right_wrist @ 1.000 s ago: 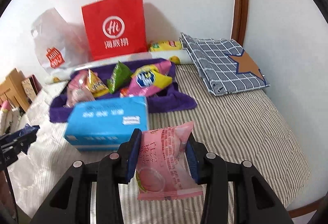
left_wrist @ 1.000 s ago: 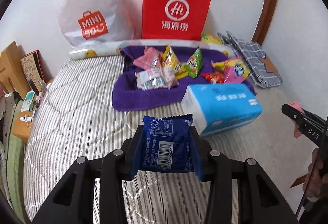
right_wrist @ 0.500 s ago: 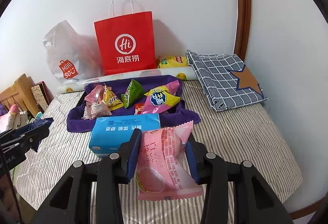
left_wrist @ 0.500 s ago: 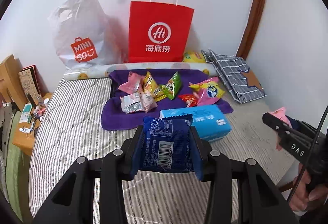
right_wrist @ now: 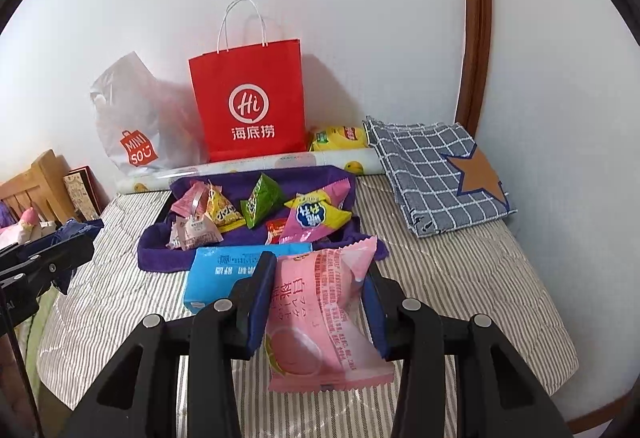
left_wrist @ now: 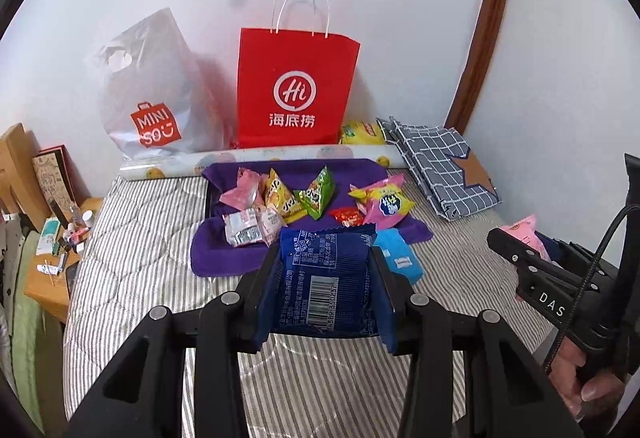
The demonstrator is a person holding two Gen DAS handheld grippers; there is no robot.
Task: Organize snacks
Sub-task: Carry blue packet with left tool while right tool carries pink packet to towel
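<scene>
The biggest risk sits at the red paper bag [left_wrist: 296,89] straight ahead of both tools, against the wall. If that is where the snacks go, its mouth is narrow and high, and a packet carried in flat could catch the rim and tip the bag or slide down behind it. The white plastic bag [left_wrist: 152,93] beside it, ahead and to the left, sags and looks no easier to drop into.

Next is the purple towel [left_wrist: 224,258] with loose snacks heaped on it, lying between the tools and the bags. A low pass over it could drag a packet off the pile. The blue tissue pack [right_wrist: 224,270] lies just ahead of the right tool and could be knocked by a low swing.

The two tools are close side by side, each showing at the edge of the other's view, so they may bump if both go for the same bag together.

Smallest risk: slippery wrappers. The left gripper [left_wrist: 326,278] pinches a dark blue snack packet [left_wrist: 326,274] by its side edges, standing upright between the fingers. The right gripper [right_wrist: 316,302] pinches a pink snack packet [right_wrist: 320,318] the same way, but that packet hangs tilted, with its lower end drooping below the fingers, so a quick move could let it slip out.
</scene>
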